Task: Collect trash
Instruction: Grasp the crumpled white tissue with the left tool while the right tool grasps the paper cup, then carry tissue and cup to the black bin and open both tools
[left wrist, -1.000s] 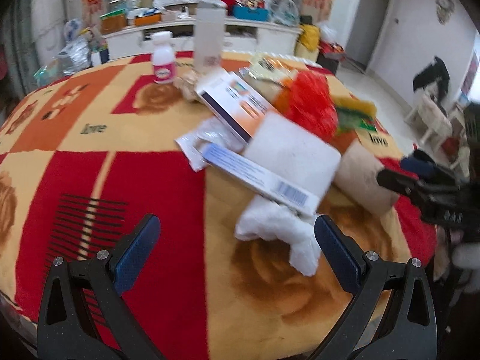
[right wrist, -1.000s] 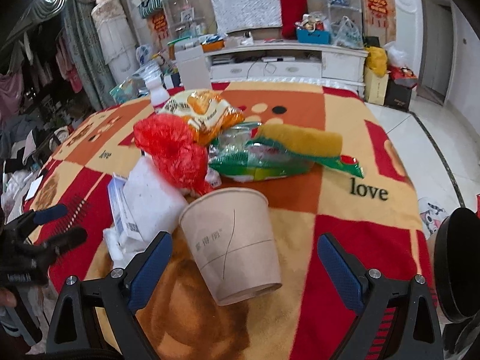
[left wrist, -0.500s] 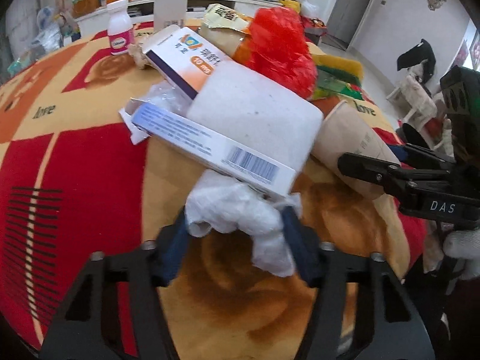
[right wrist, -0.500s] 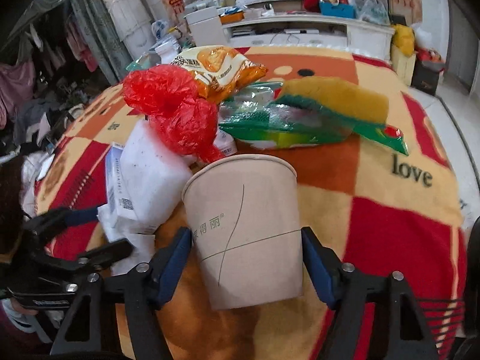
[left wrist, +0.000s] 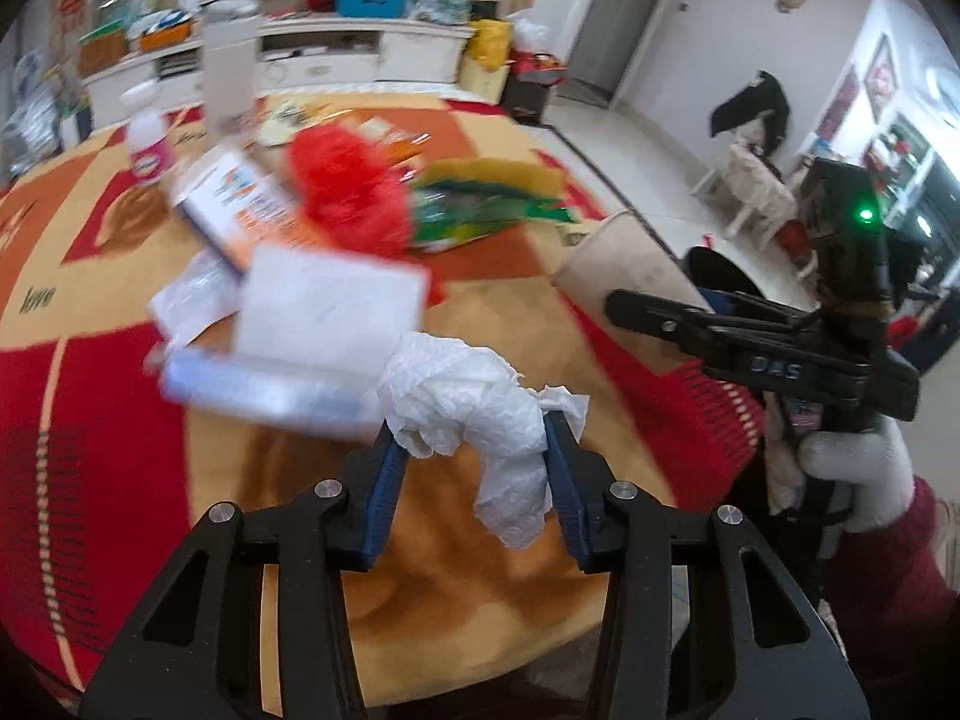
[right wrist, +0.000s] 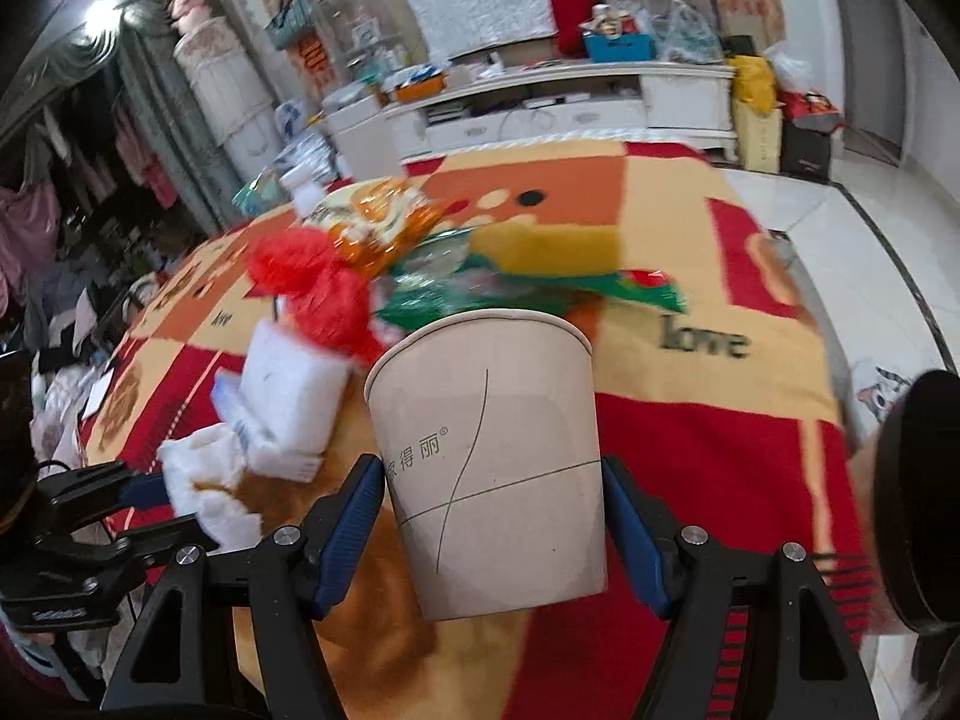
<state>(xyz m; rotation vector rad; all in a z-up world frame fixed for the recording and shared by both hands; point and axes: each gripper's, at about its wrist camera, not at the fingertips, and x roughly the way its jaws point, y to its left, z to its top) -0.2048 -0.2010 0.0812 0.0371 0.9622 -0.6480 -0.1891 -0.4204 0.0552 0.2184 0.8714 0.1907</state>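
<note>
Crumpled white tissue [left wrist: 474,402], tan paper cup [right wrist: 492,456]

Patterned red-orange-yellow blanket [left wrist: 108,420] with "love" print covers the table. Far side: white low cabinet [right wrist: 570,108] holding a blue basket [right wrist: 618,45]. Far right: black garment on white chair [left wrist: 750,114], grey door [left wrist: 618,30].

Motion-blurred boxes [left wrist: 270,384] beyond the tissue [left wrist: 474,402]
</note>
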